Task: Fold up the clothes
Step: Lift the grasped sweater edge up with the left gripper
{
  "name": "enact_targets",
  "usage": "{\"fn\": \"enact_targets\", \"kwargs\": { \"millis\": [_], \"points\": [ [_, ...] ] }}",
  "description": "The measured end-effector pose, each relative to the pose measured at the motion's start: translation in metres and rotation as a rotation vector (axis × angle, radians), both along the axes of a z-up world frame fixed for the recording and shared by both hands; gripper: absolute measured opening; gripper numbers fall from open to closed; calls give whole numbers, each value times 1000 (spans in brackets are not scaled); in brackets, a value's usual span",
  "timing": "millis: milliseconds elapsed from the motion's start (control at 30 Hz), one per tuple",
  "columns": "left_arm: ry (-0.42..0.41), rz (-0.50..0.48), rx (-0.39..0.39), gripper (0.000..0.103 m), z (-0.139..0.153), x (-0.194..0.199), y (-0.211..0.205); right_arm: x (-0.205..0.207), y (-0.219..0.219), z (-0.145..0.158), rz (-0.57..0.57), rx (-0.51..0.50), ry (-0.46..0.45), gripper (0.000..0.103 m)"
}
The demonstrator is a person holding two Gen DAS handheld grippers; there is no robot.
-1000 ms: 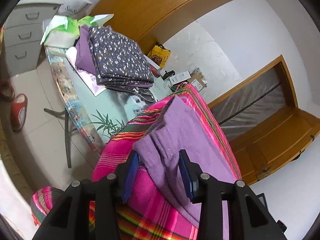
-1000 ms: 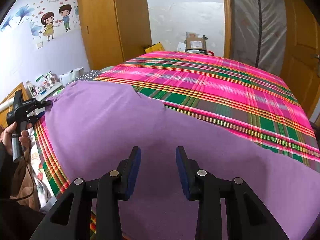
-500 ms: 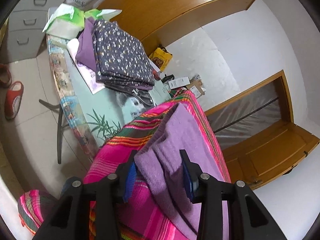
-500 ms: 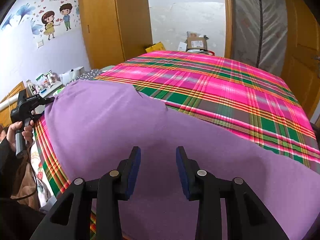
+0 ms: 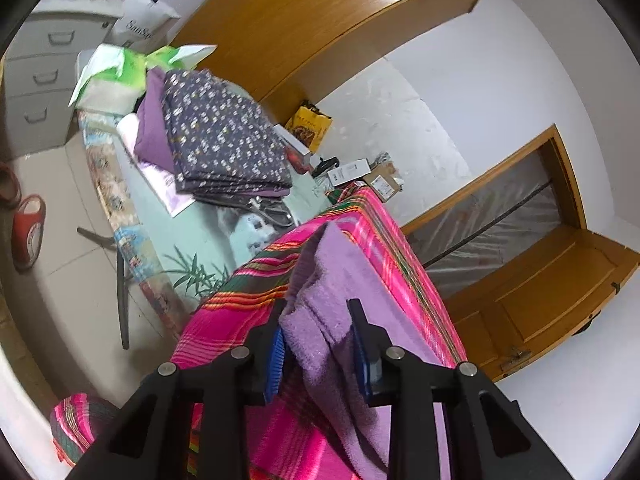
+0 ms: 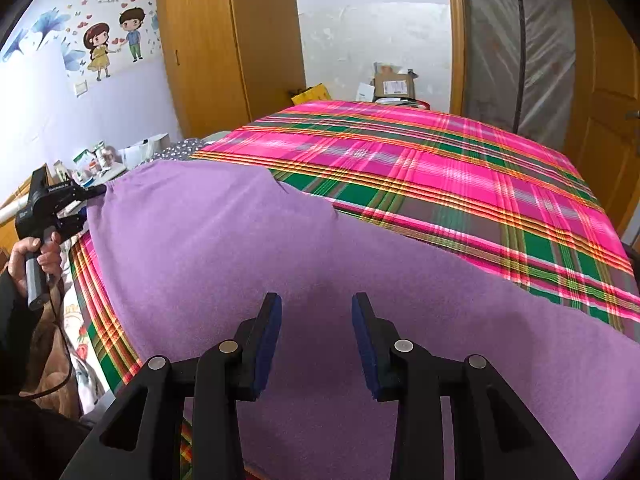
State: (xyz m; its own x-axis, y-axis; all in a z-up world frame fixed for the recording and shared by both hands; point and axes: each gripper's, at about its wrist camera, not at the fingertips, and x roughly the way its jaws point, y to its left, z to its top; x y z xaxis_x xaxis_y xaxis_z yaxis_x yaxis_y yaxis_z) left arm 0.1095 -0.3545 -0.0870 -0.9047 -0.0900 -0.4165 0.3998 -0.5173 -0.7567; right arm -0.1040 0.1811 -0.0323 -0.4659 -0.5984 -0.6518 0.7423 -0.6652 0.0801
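Beside the plaid-covered bed, one purple garment is spread on it. Two grippers are seen, left gripper and right gripper. One stack of folded clothes and two red slippers are counted beyond it.

**A:** What do the two handheld tools look like?

**B:** Each is matte black plastic. The left claw and right claw have two angular fingers lined on their inner faces with dark blue ribbed pads. Round silver screw heads sit at the finger joints, four on each tool, and triangular cut-outs open the black frame beneath them.

**B:** From the side, the left tool has a boxy black body with small white lettering, a grey handle and a thin black cable trailing from it.

**A:** And the person?

**B:** Only a hand and a dark sleeve show.
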Motion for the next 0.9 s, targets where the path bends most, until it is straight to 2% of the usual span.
{"fn": "enact_targets", "kwargs": {
  "millis": [433,900],
  "points": [
    [75,-84,-104,25,57,-15,23,0,3,-1,-1,-17,-11,38],
    [180,-307,-239,24,115,-49,94,-1,12,2,-16,-49,-24,38]
  ]
}}
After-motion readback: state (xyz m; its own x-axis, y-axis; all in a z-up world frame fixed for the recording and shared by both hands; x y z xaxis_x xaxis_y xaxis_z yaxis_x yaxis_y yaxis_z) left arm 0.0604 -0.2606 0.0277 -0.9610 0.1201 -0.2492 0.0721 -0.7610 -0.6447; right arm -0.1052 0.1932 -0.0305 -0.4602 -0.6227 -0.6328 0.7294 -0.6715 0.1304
